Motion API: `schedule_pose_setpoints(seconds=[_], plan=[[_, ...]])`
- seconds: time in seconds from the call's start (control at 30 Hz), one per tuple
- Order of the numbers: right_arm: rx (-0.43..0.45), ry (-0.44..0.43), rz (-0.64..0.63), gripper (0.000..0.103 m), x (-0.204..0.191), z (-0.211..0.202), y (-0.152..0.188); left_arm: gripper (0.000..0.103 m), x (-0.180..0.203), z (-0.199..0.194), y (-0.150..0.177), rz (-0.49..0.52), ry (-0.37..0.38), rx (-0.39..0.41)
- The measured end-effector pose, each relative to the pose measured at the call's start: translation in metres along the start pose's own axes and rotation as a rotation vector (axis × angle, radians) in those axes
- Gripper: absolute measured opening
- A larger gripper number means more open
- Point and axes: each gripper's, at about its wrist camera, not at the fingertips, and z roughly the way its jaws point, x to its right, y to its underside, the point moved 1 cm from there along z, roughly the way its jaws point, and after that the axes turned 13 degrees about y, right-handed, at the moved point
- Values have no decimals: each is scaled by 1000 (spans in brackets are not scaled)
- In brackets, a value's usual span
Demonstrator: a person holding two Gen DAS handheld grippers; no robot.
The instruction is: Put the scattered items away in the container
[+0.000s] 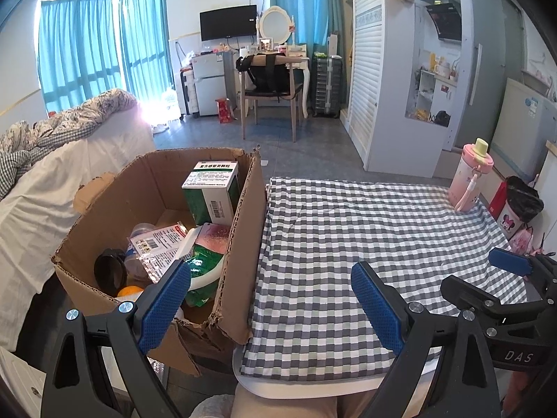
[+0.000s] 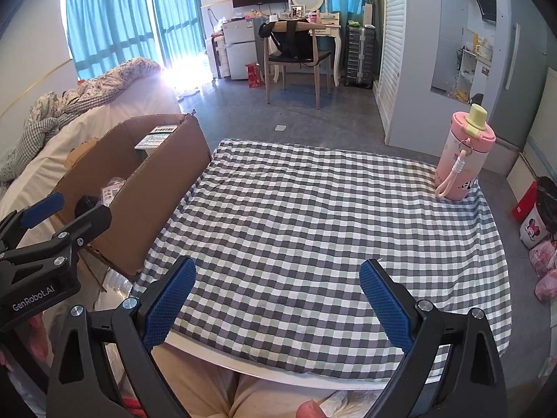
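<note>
A brown cardboard box stands off the table's left edge. Inside it lie a green-and-white medicine box, a printed packet, a black lid and other small items. A pink bottle with a yellow cap stands upright at the far right corner of the checked tablecloth. My left gripper hangs open over the box's near right corner, holding nothing. My right gripper is open above the table's near edge, also holding nothing.
A bed with a crumpled duvet lies left of the box. A chair, small fridge and suitcase stand across the room. A bin with a black bag and pink bags sit on the floor at the table's right. The person's knees are under the near edge.
</note>
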Motion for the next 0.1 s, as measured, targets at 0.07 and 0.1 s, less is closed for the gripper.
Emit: schedule_pose_setpoints(seconds=[0.07,0.1], plan=[[-1,-1,-1,95,0,0,0,96,1,-1,1,6,-2,6],[-1,-1,-1,95,-1,0,0,96,2,-1,1,13,0,6]])
